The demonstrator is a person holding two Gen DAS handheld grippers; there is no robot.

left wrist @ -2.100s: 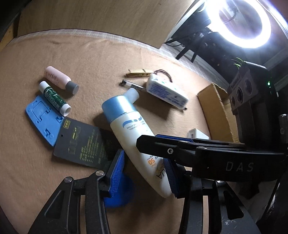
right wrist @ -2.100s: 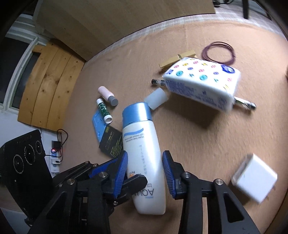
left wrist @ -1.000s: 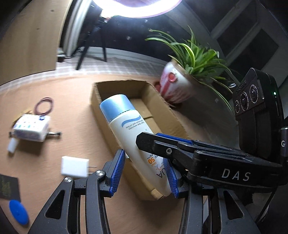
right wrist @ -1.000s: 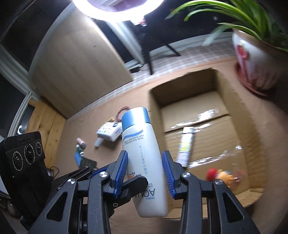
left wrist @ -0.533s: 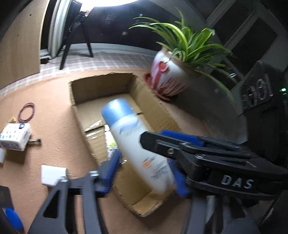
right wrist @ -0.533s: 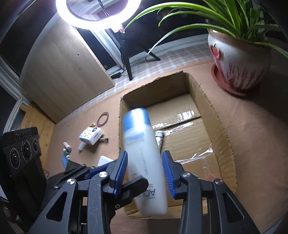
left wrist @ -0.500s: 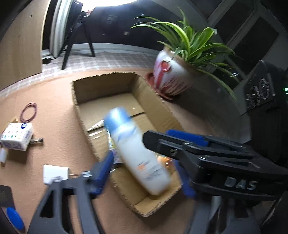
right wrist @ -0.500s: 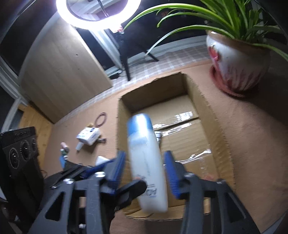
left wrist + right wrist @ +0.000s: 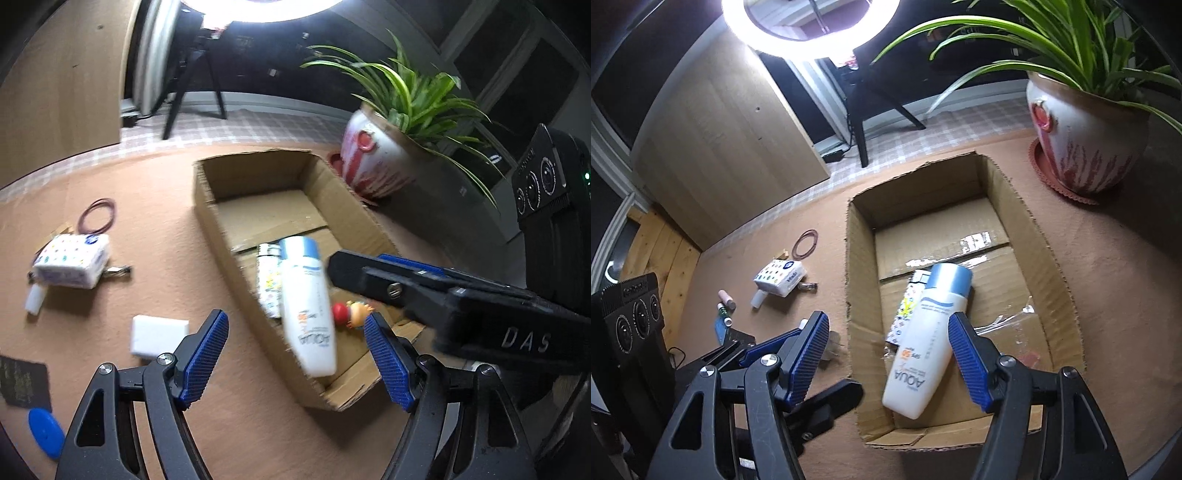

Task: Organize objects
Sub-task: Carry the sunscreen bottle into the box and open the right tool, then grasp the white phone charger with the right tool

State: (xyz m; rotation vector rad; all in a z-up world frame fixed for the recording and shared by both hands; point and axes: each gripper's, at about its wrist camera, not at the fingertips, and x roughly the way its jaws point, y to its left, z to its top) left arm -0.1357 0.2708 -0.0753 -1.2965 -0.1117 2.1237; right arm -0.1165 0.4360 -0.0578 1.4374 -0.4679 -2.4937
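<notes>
Fingers of the left gripper stand wide and empty while the right gripper, jaws opening, grips nothing, the white sunscreen bottle lying free in the cardboard box beside a patterned tube.

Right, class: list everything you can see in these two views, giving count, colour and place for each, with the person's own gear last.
Box: one, brown cardboard, centre of mat.
Bottle: one, white with blue cap, in box.
Tube: one, white patterned, in box beside bottle.
Toy: one, red and yellow, in box.
Tissue pack: one, white with dots, left on mat.
Hair ties: purple, beyond pack.
Charger: one, white, left of box.
Plant: one, green in white-red pot, right.
Ring light: one, white, top.
Left gripper: fingers blue, open.
Right gripper: fingers blue, opening, clear of bottle.
</notes>
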